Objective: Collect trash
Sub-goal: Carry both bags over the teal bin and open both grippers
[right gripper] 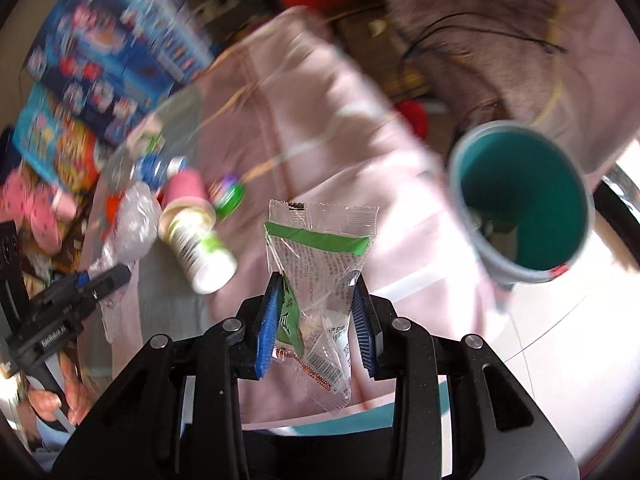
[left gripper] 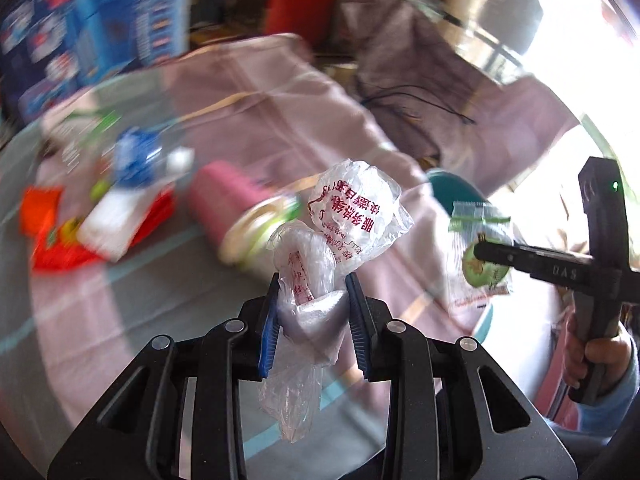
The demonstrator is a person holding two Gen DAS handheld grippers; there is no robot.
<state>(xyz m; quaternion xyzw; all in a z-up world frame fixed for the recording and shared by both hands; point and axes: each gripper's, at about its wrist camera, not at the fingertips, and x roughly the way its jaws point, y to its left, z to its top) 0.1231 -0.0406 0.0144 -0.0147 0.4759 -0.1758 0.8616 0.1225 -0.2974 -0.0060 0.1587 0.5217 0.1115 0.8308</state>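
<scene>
Blue-padded left gripper (left gripper: 312,300) tilts downward, clamping plastic bag (left gripper: 344,216).

Your clear plastic bag (left gripper: 352,216) at frame centre carries red lettering, pinched between blue pads (left gripper: 269,322). Your clear wrapper (right gripper: 320,268) shows 1 green band; the bin (right gripper: 520,204) at right is grey outside, teal inside.

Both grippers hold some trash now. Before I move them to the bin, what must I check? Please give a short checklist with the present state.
1. Left gripper shut on the crumpled plastic bag: ok.
2. Right gripper shut on the clear snack wrapper: ok.
3. Teal bin open at the top: ok.
4. Room left inside the bin: ok, only a few scraps at the bottom.
5. Bin standing firmly: cannot tell, picture blurred.
6. Table cleared: not ok, the pink-capped bottle remains.
</scene>
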